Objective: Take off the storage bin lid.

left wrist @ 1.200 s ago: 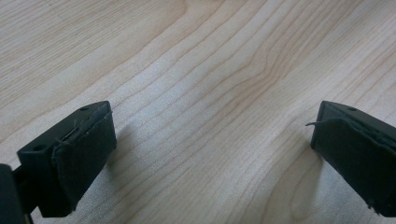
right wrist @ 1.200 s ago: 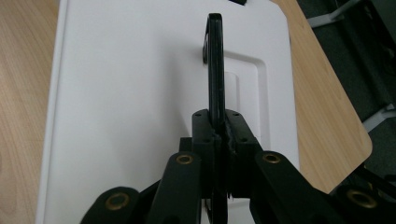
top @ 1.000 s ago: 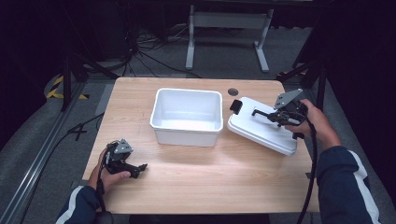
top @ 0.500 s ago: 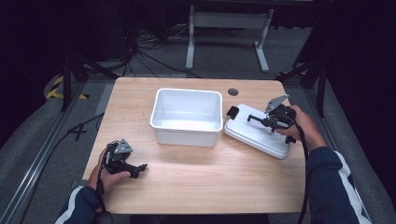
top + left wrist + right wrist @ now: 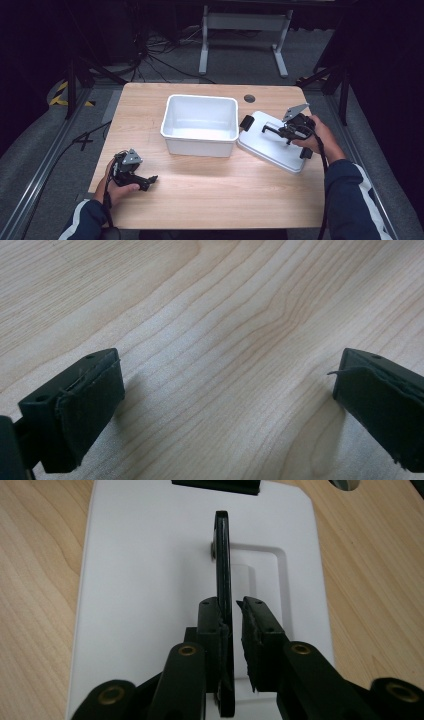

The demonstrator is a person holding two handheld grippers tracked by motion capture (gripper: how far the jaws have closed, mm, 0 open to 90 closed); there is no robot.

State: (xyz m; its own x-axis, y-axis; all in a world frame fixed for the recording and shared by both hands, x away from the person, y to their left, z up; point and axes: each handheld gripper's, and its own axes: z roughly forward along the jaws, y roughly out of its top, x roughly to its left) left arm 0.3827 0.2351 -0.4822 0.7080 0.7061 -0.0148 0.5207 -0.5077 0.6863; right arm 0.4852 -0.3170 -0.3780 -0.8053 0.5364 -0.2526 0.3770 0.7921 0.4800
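A white lid lies flat on the wooden table, just right of an empty white bin. Its thin black handle stands up between the jaws of my right gripper. Those jaws have just been opening: the left pad still rests against the handle, and a narrow gap shows at the right pad. My left gripper sits open on bare wood at the table's front left, with nothing between its fingers.
Black clips sit at the lid's two ends. A round cable hole lies in the table behind the lid. A metal stand and cables are on the floor beyond the far edge.
The right hand has come down and set the lid, earlier tilted and raised, flat on the table beside the bin. The left hand has stayed put.
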